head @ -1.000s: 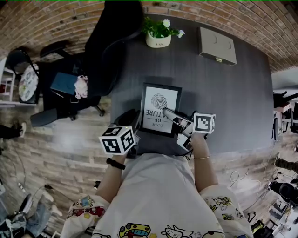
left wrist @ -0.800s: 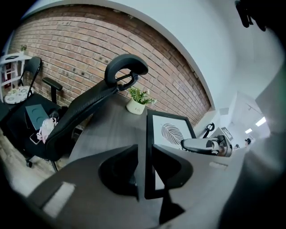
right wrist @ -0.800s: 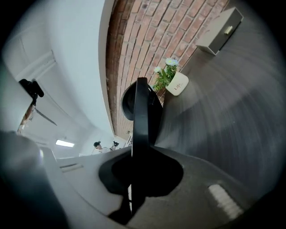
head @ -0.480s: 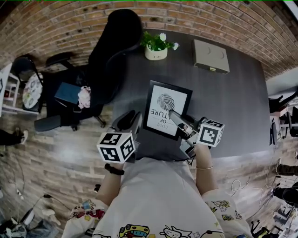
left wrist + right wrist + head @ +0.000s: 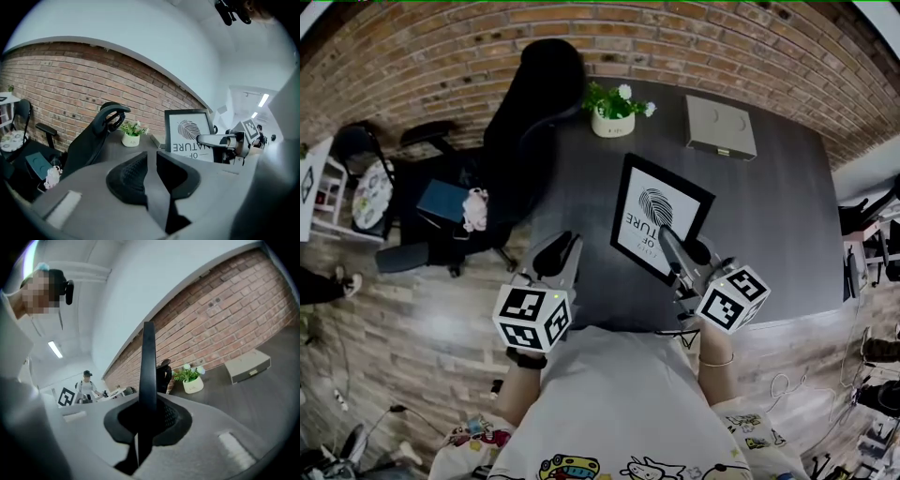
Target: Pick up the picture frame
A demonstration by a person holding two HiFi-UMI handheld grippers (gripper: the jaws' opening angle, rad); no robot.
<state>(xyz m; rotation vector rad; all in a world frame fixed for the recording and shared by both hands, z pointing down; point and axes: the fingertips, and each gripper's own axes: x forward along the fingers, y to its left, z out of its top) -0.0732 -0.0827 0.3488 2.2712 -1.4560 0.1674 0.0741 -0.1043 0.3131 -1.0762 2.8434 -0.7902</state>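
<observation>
The dark worktop point(image 5: 769, 216) runs up to a brick wall. Near its far edge stands a potted plant point(image 5: 614, 111) in a white pot. A flat grey box point(image 5: 720, 127) with a front clasp lies to the right, well apart from the plant.

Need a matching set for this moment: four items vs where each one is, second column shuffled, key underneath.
1 picture frame
2 flower pot
3 grey box
4 office chair

A pushed against the table at its left side, head view
B far edge, right part of the table
C clamped in the right tongs
D far edge, next to the chair

Pairs: 1-C, 2-D, 3-B, 4-A
</observation>
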